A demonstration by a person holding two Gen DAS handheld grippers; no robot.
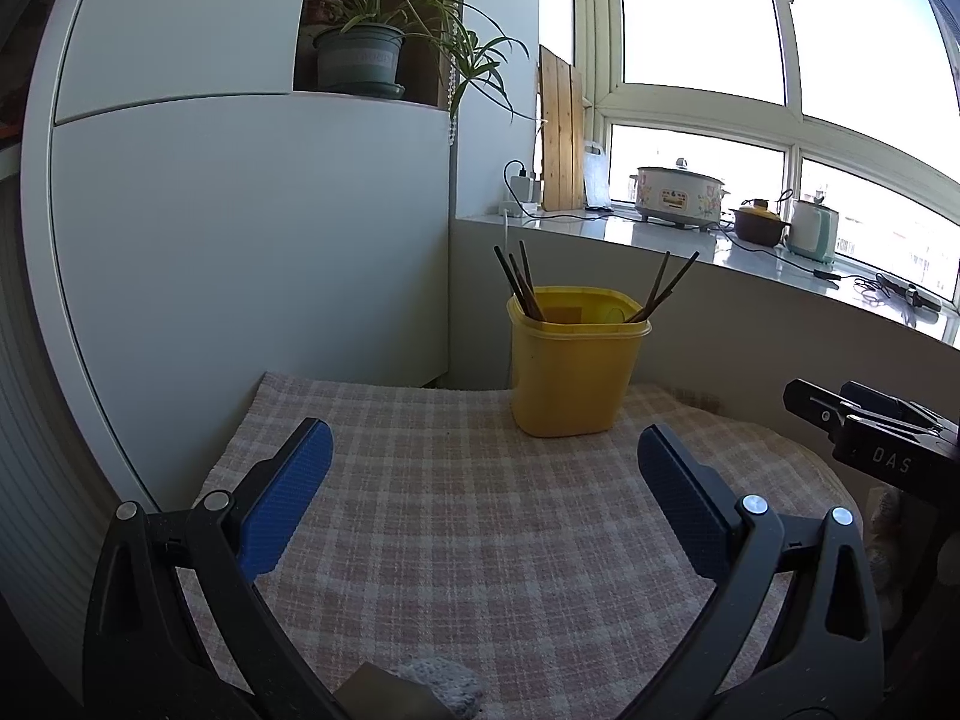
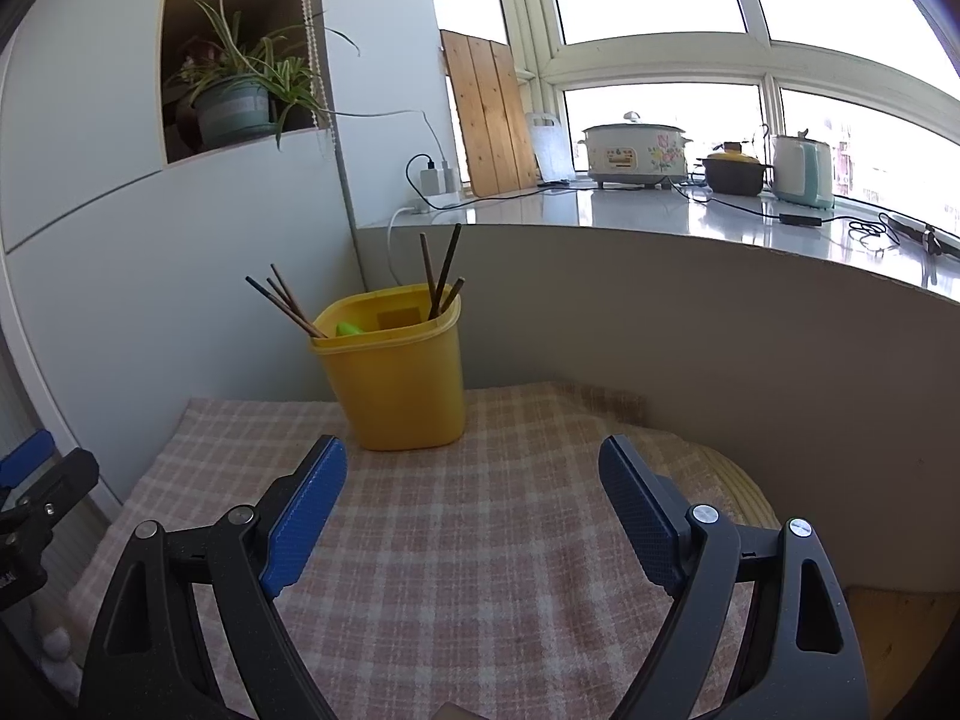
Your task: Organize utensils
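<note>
We are holding both grippers over a pink-and-white checked woven cloth [image 1: 480,540], facing a yellow square plastic tub [image 1: 570,366] that is standing upright at the far edge of that cloth. The left gripper [image 1: 483,462] is hanging released, blue pads spread wide with nothing between them, short of the tub and slightly to its left. The right gripper [image 2: 474,480] is likewise released and empty, short of the tub and to its right.

The thin dark wooden chopsticks [image 1: 522,288] are sitting inside the tub in two loose bunches, one leaning out over its left corner, the other [image 2: 441,270] over its right corner. A green item [image 2: 349,329] is showing low inside the tub; we cannot tell what it is.

We are judging the risks: the tub looks light, so a pad nudging its rim could tip it off the cloth's far edge. Closing on one splayed stick could drag its neighbours out. The slim sticks could also slip between broad pads.
</note>
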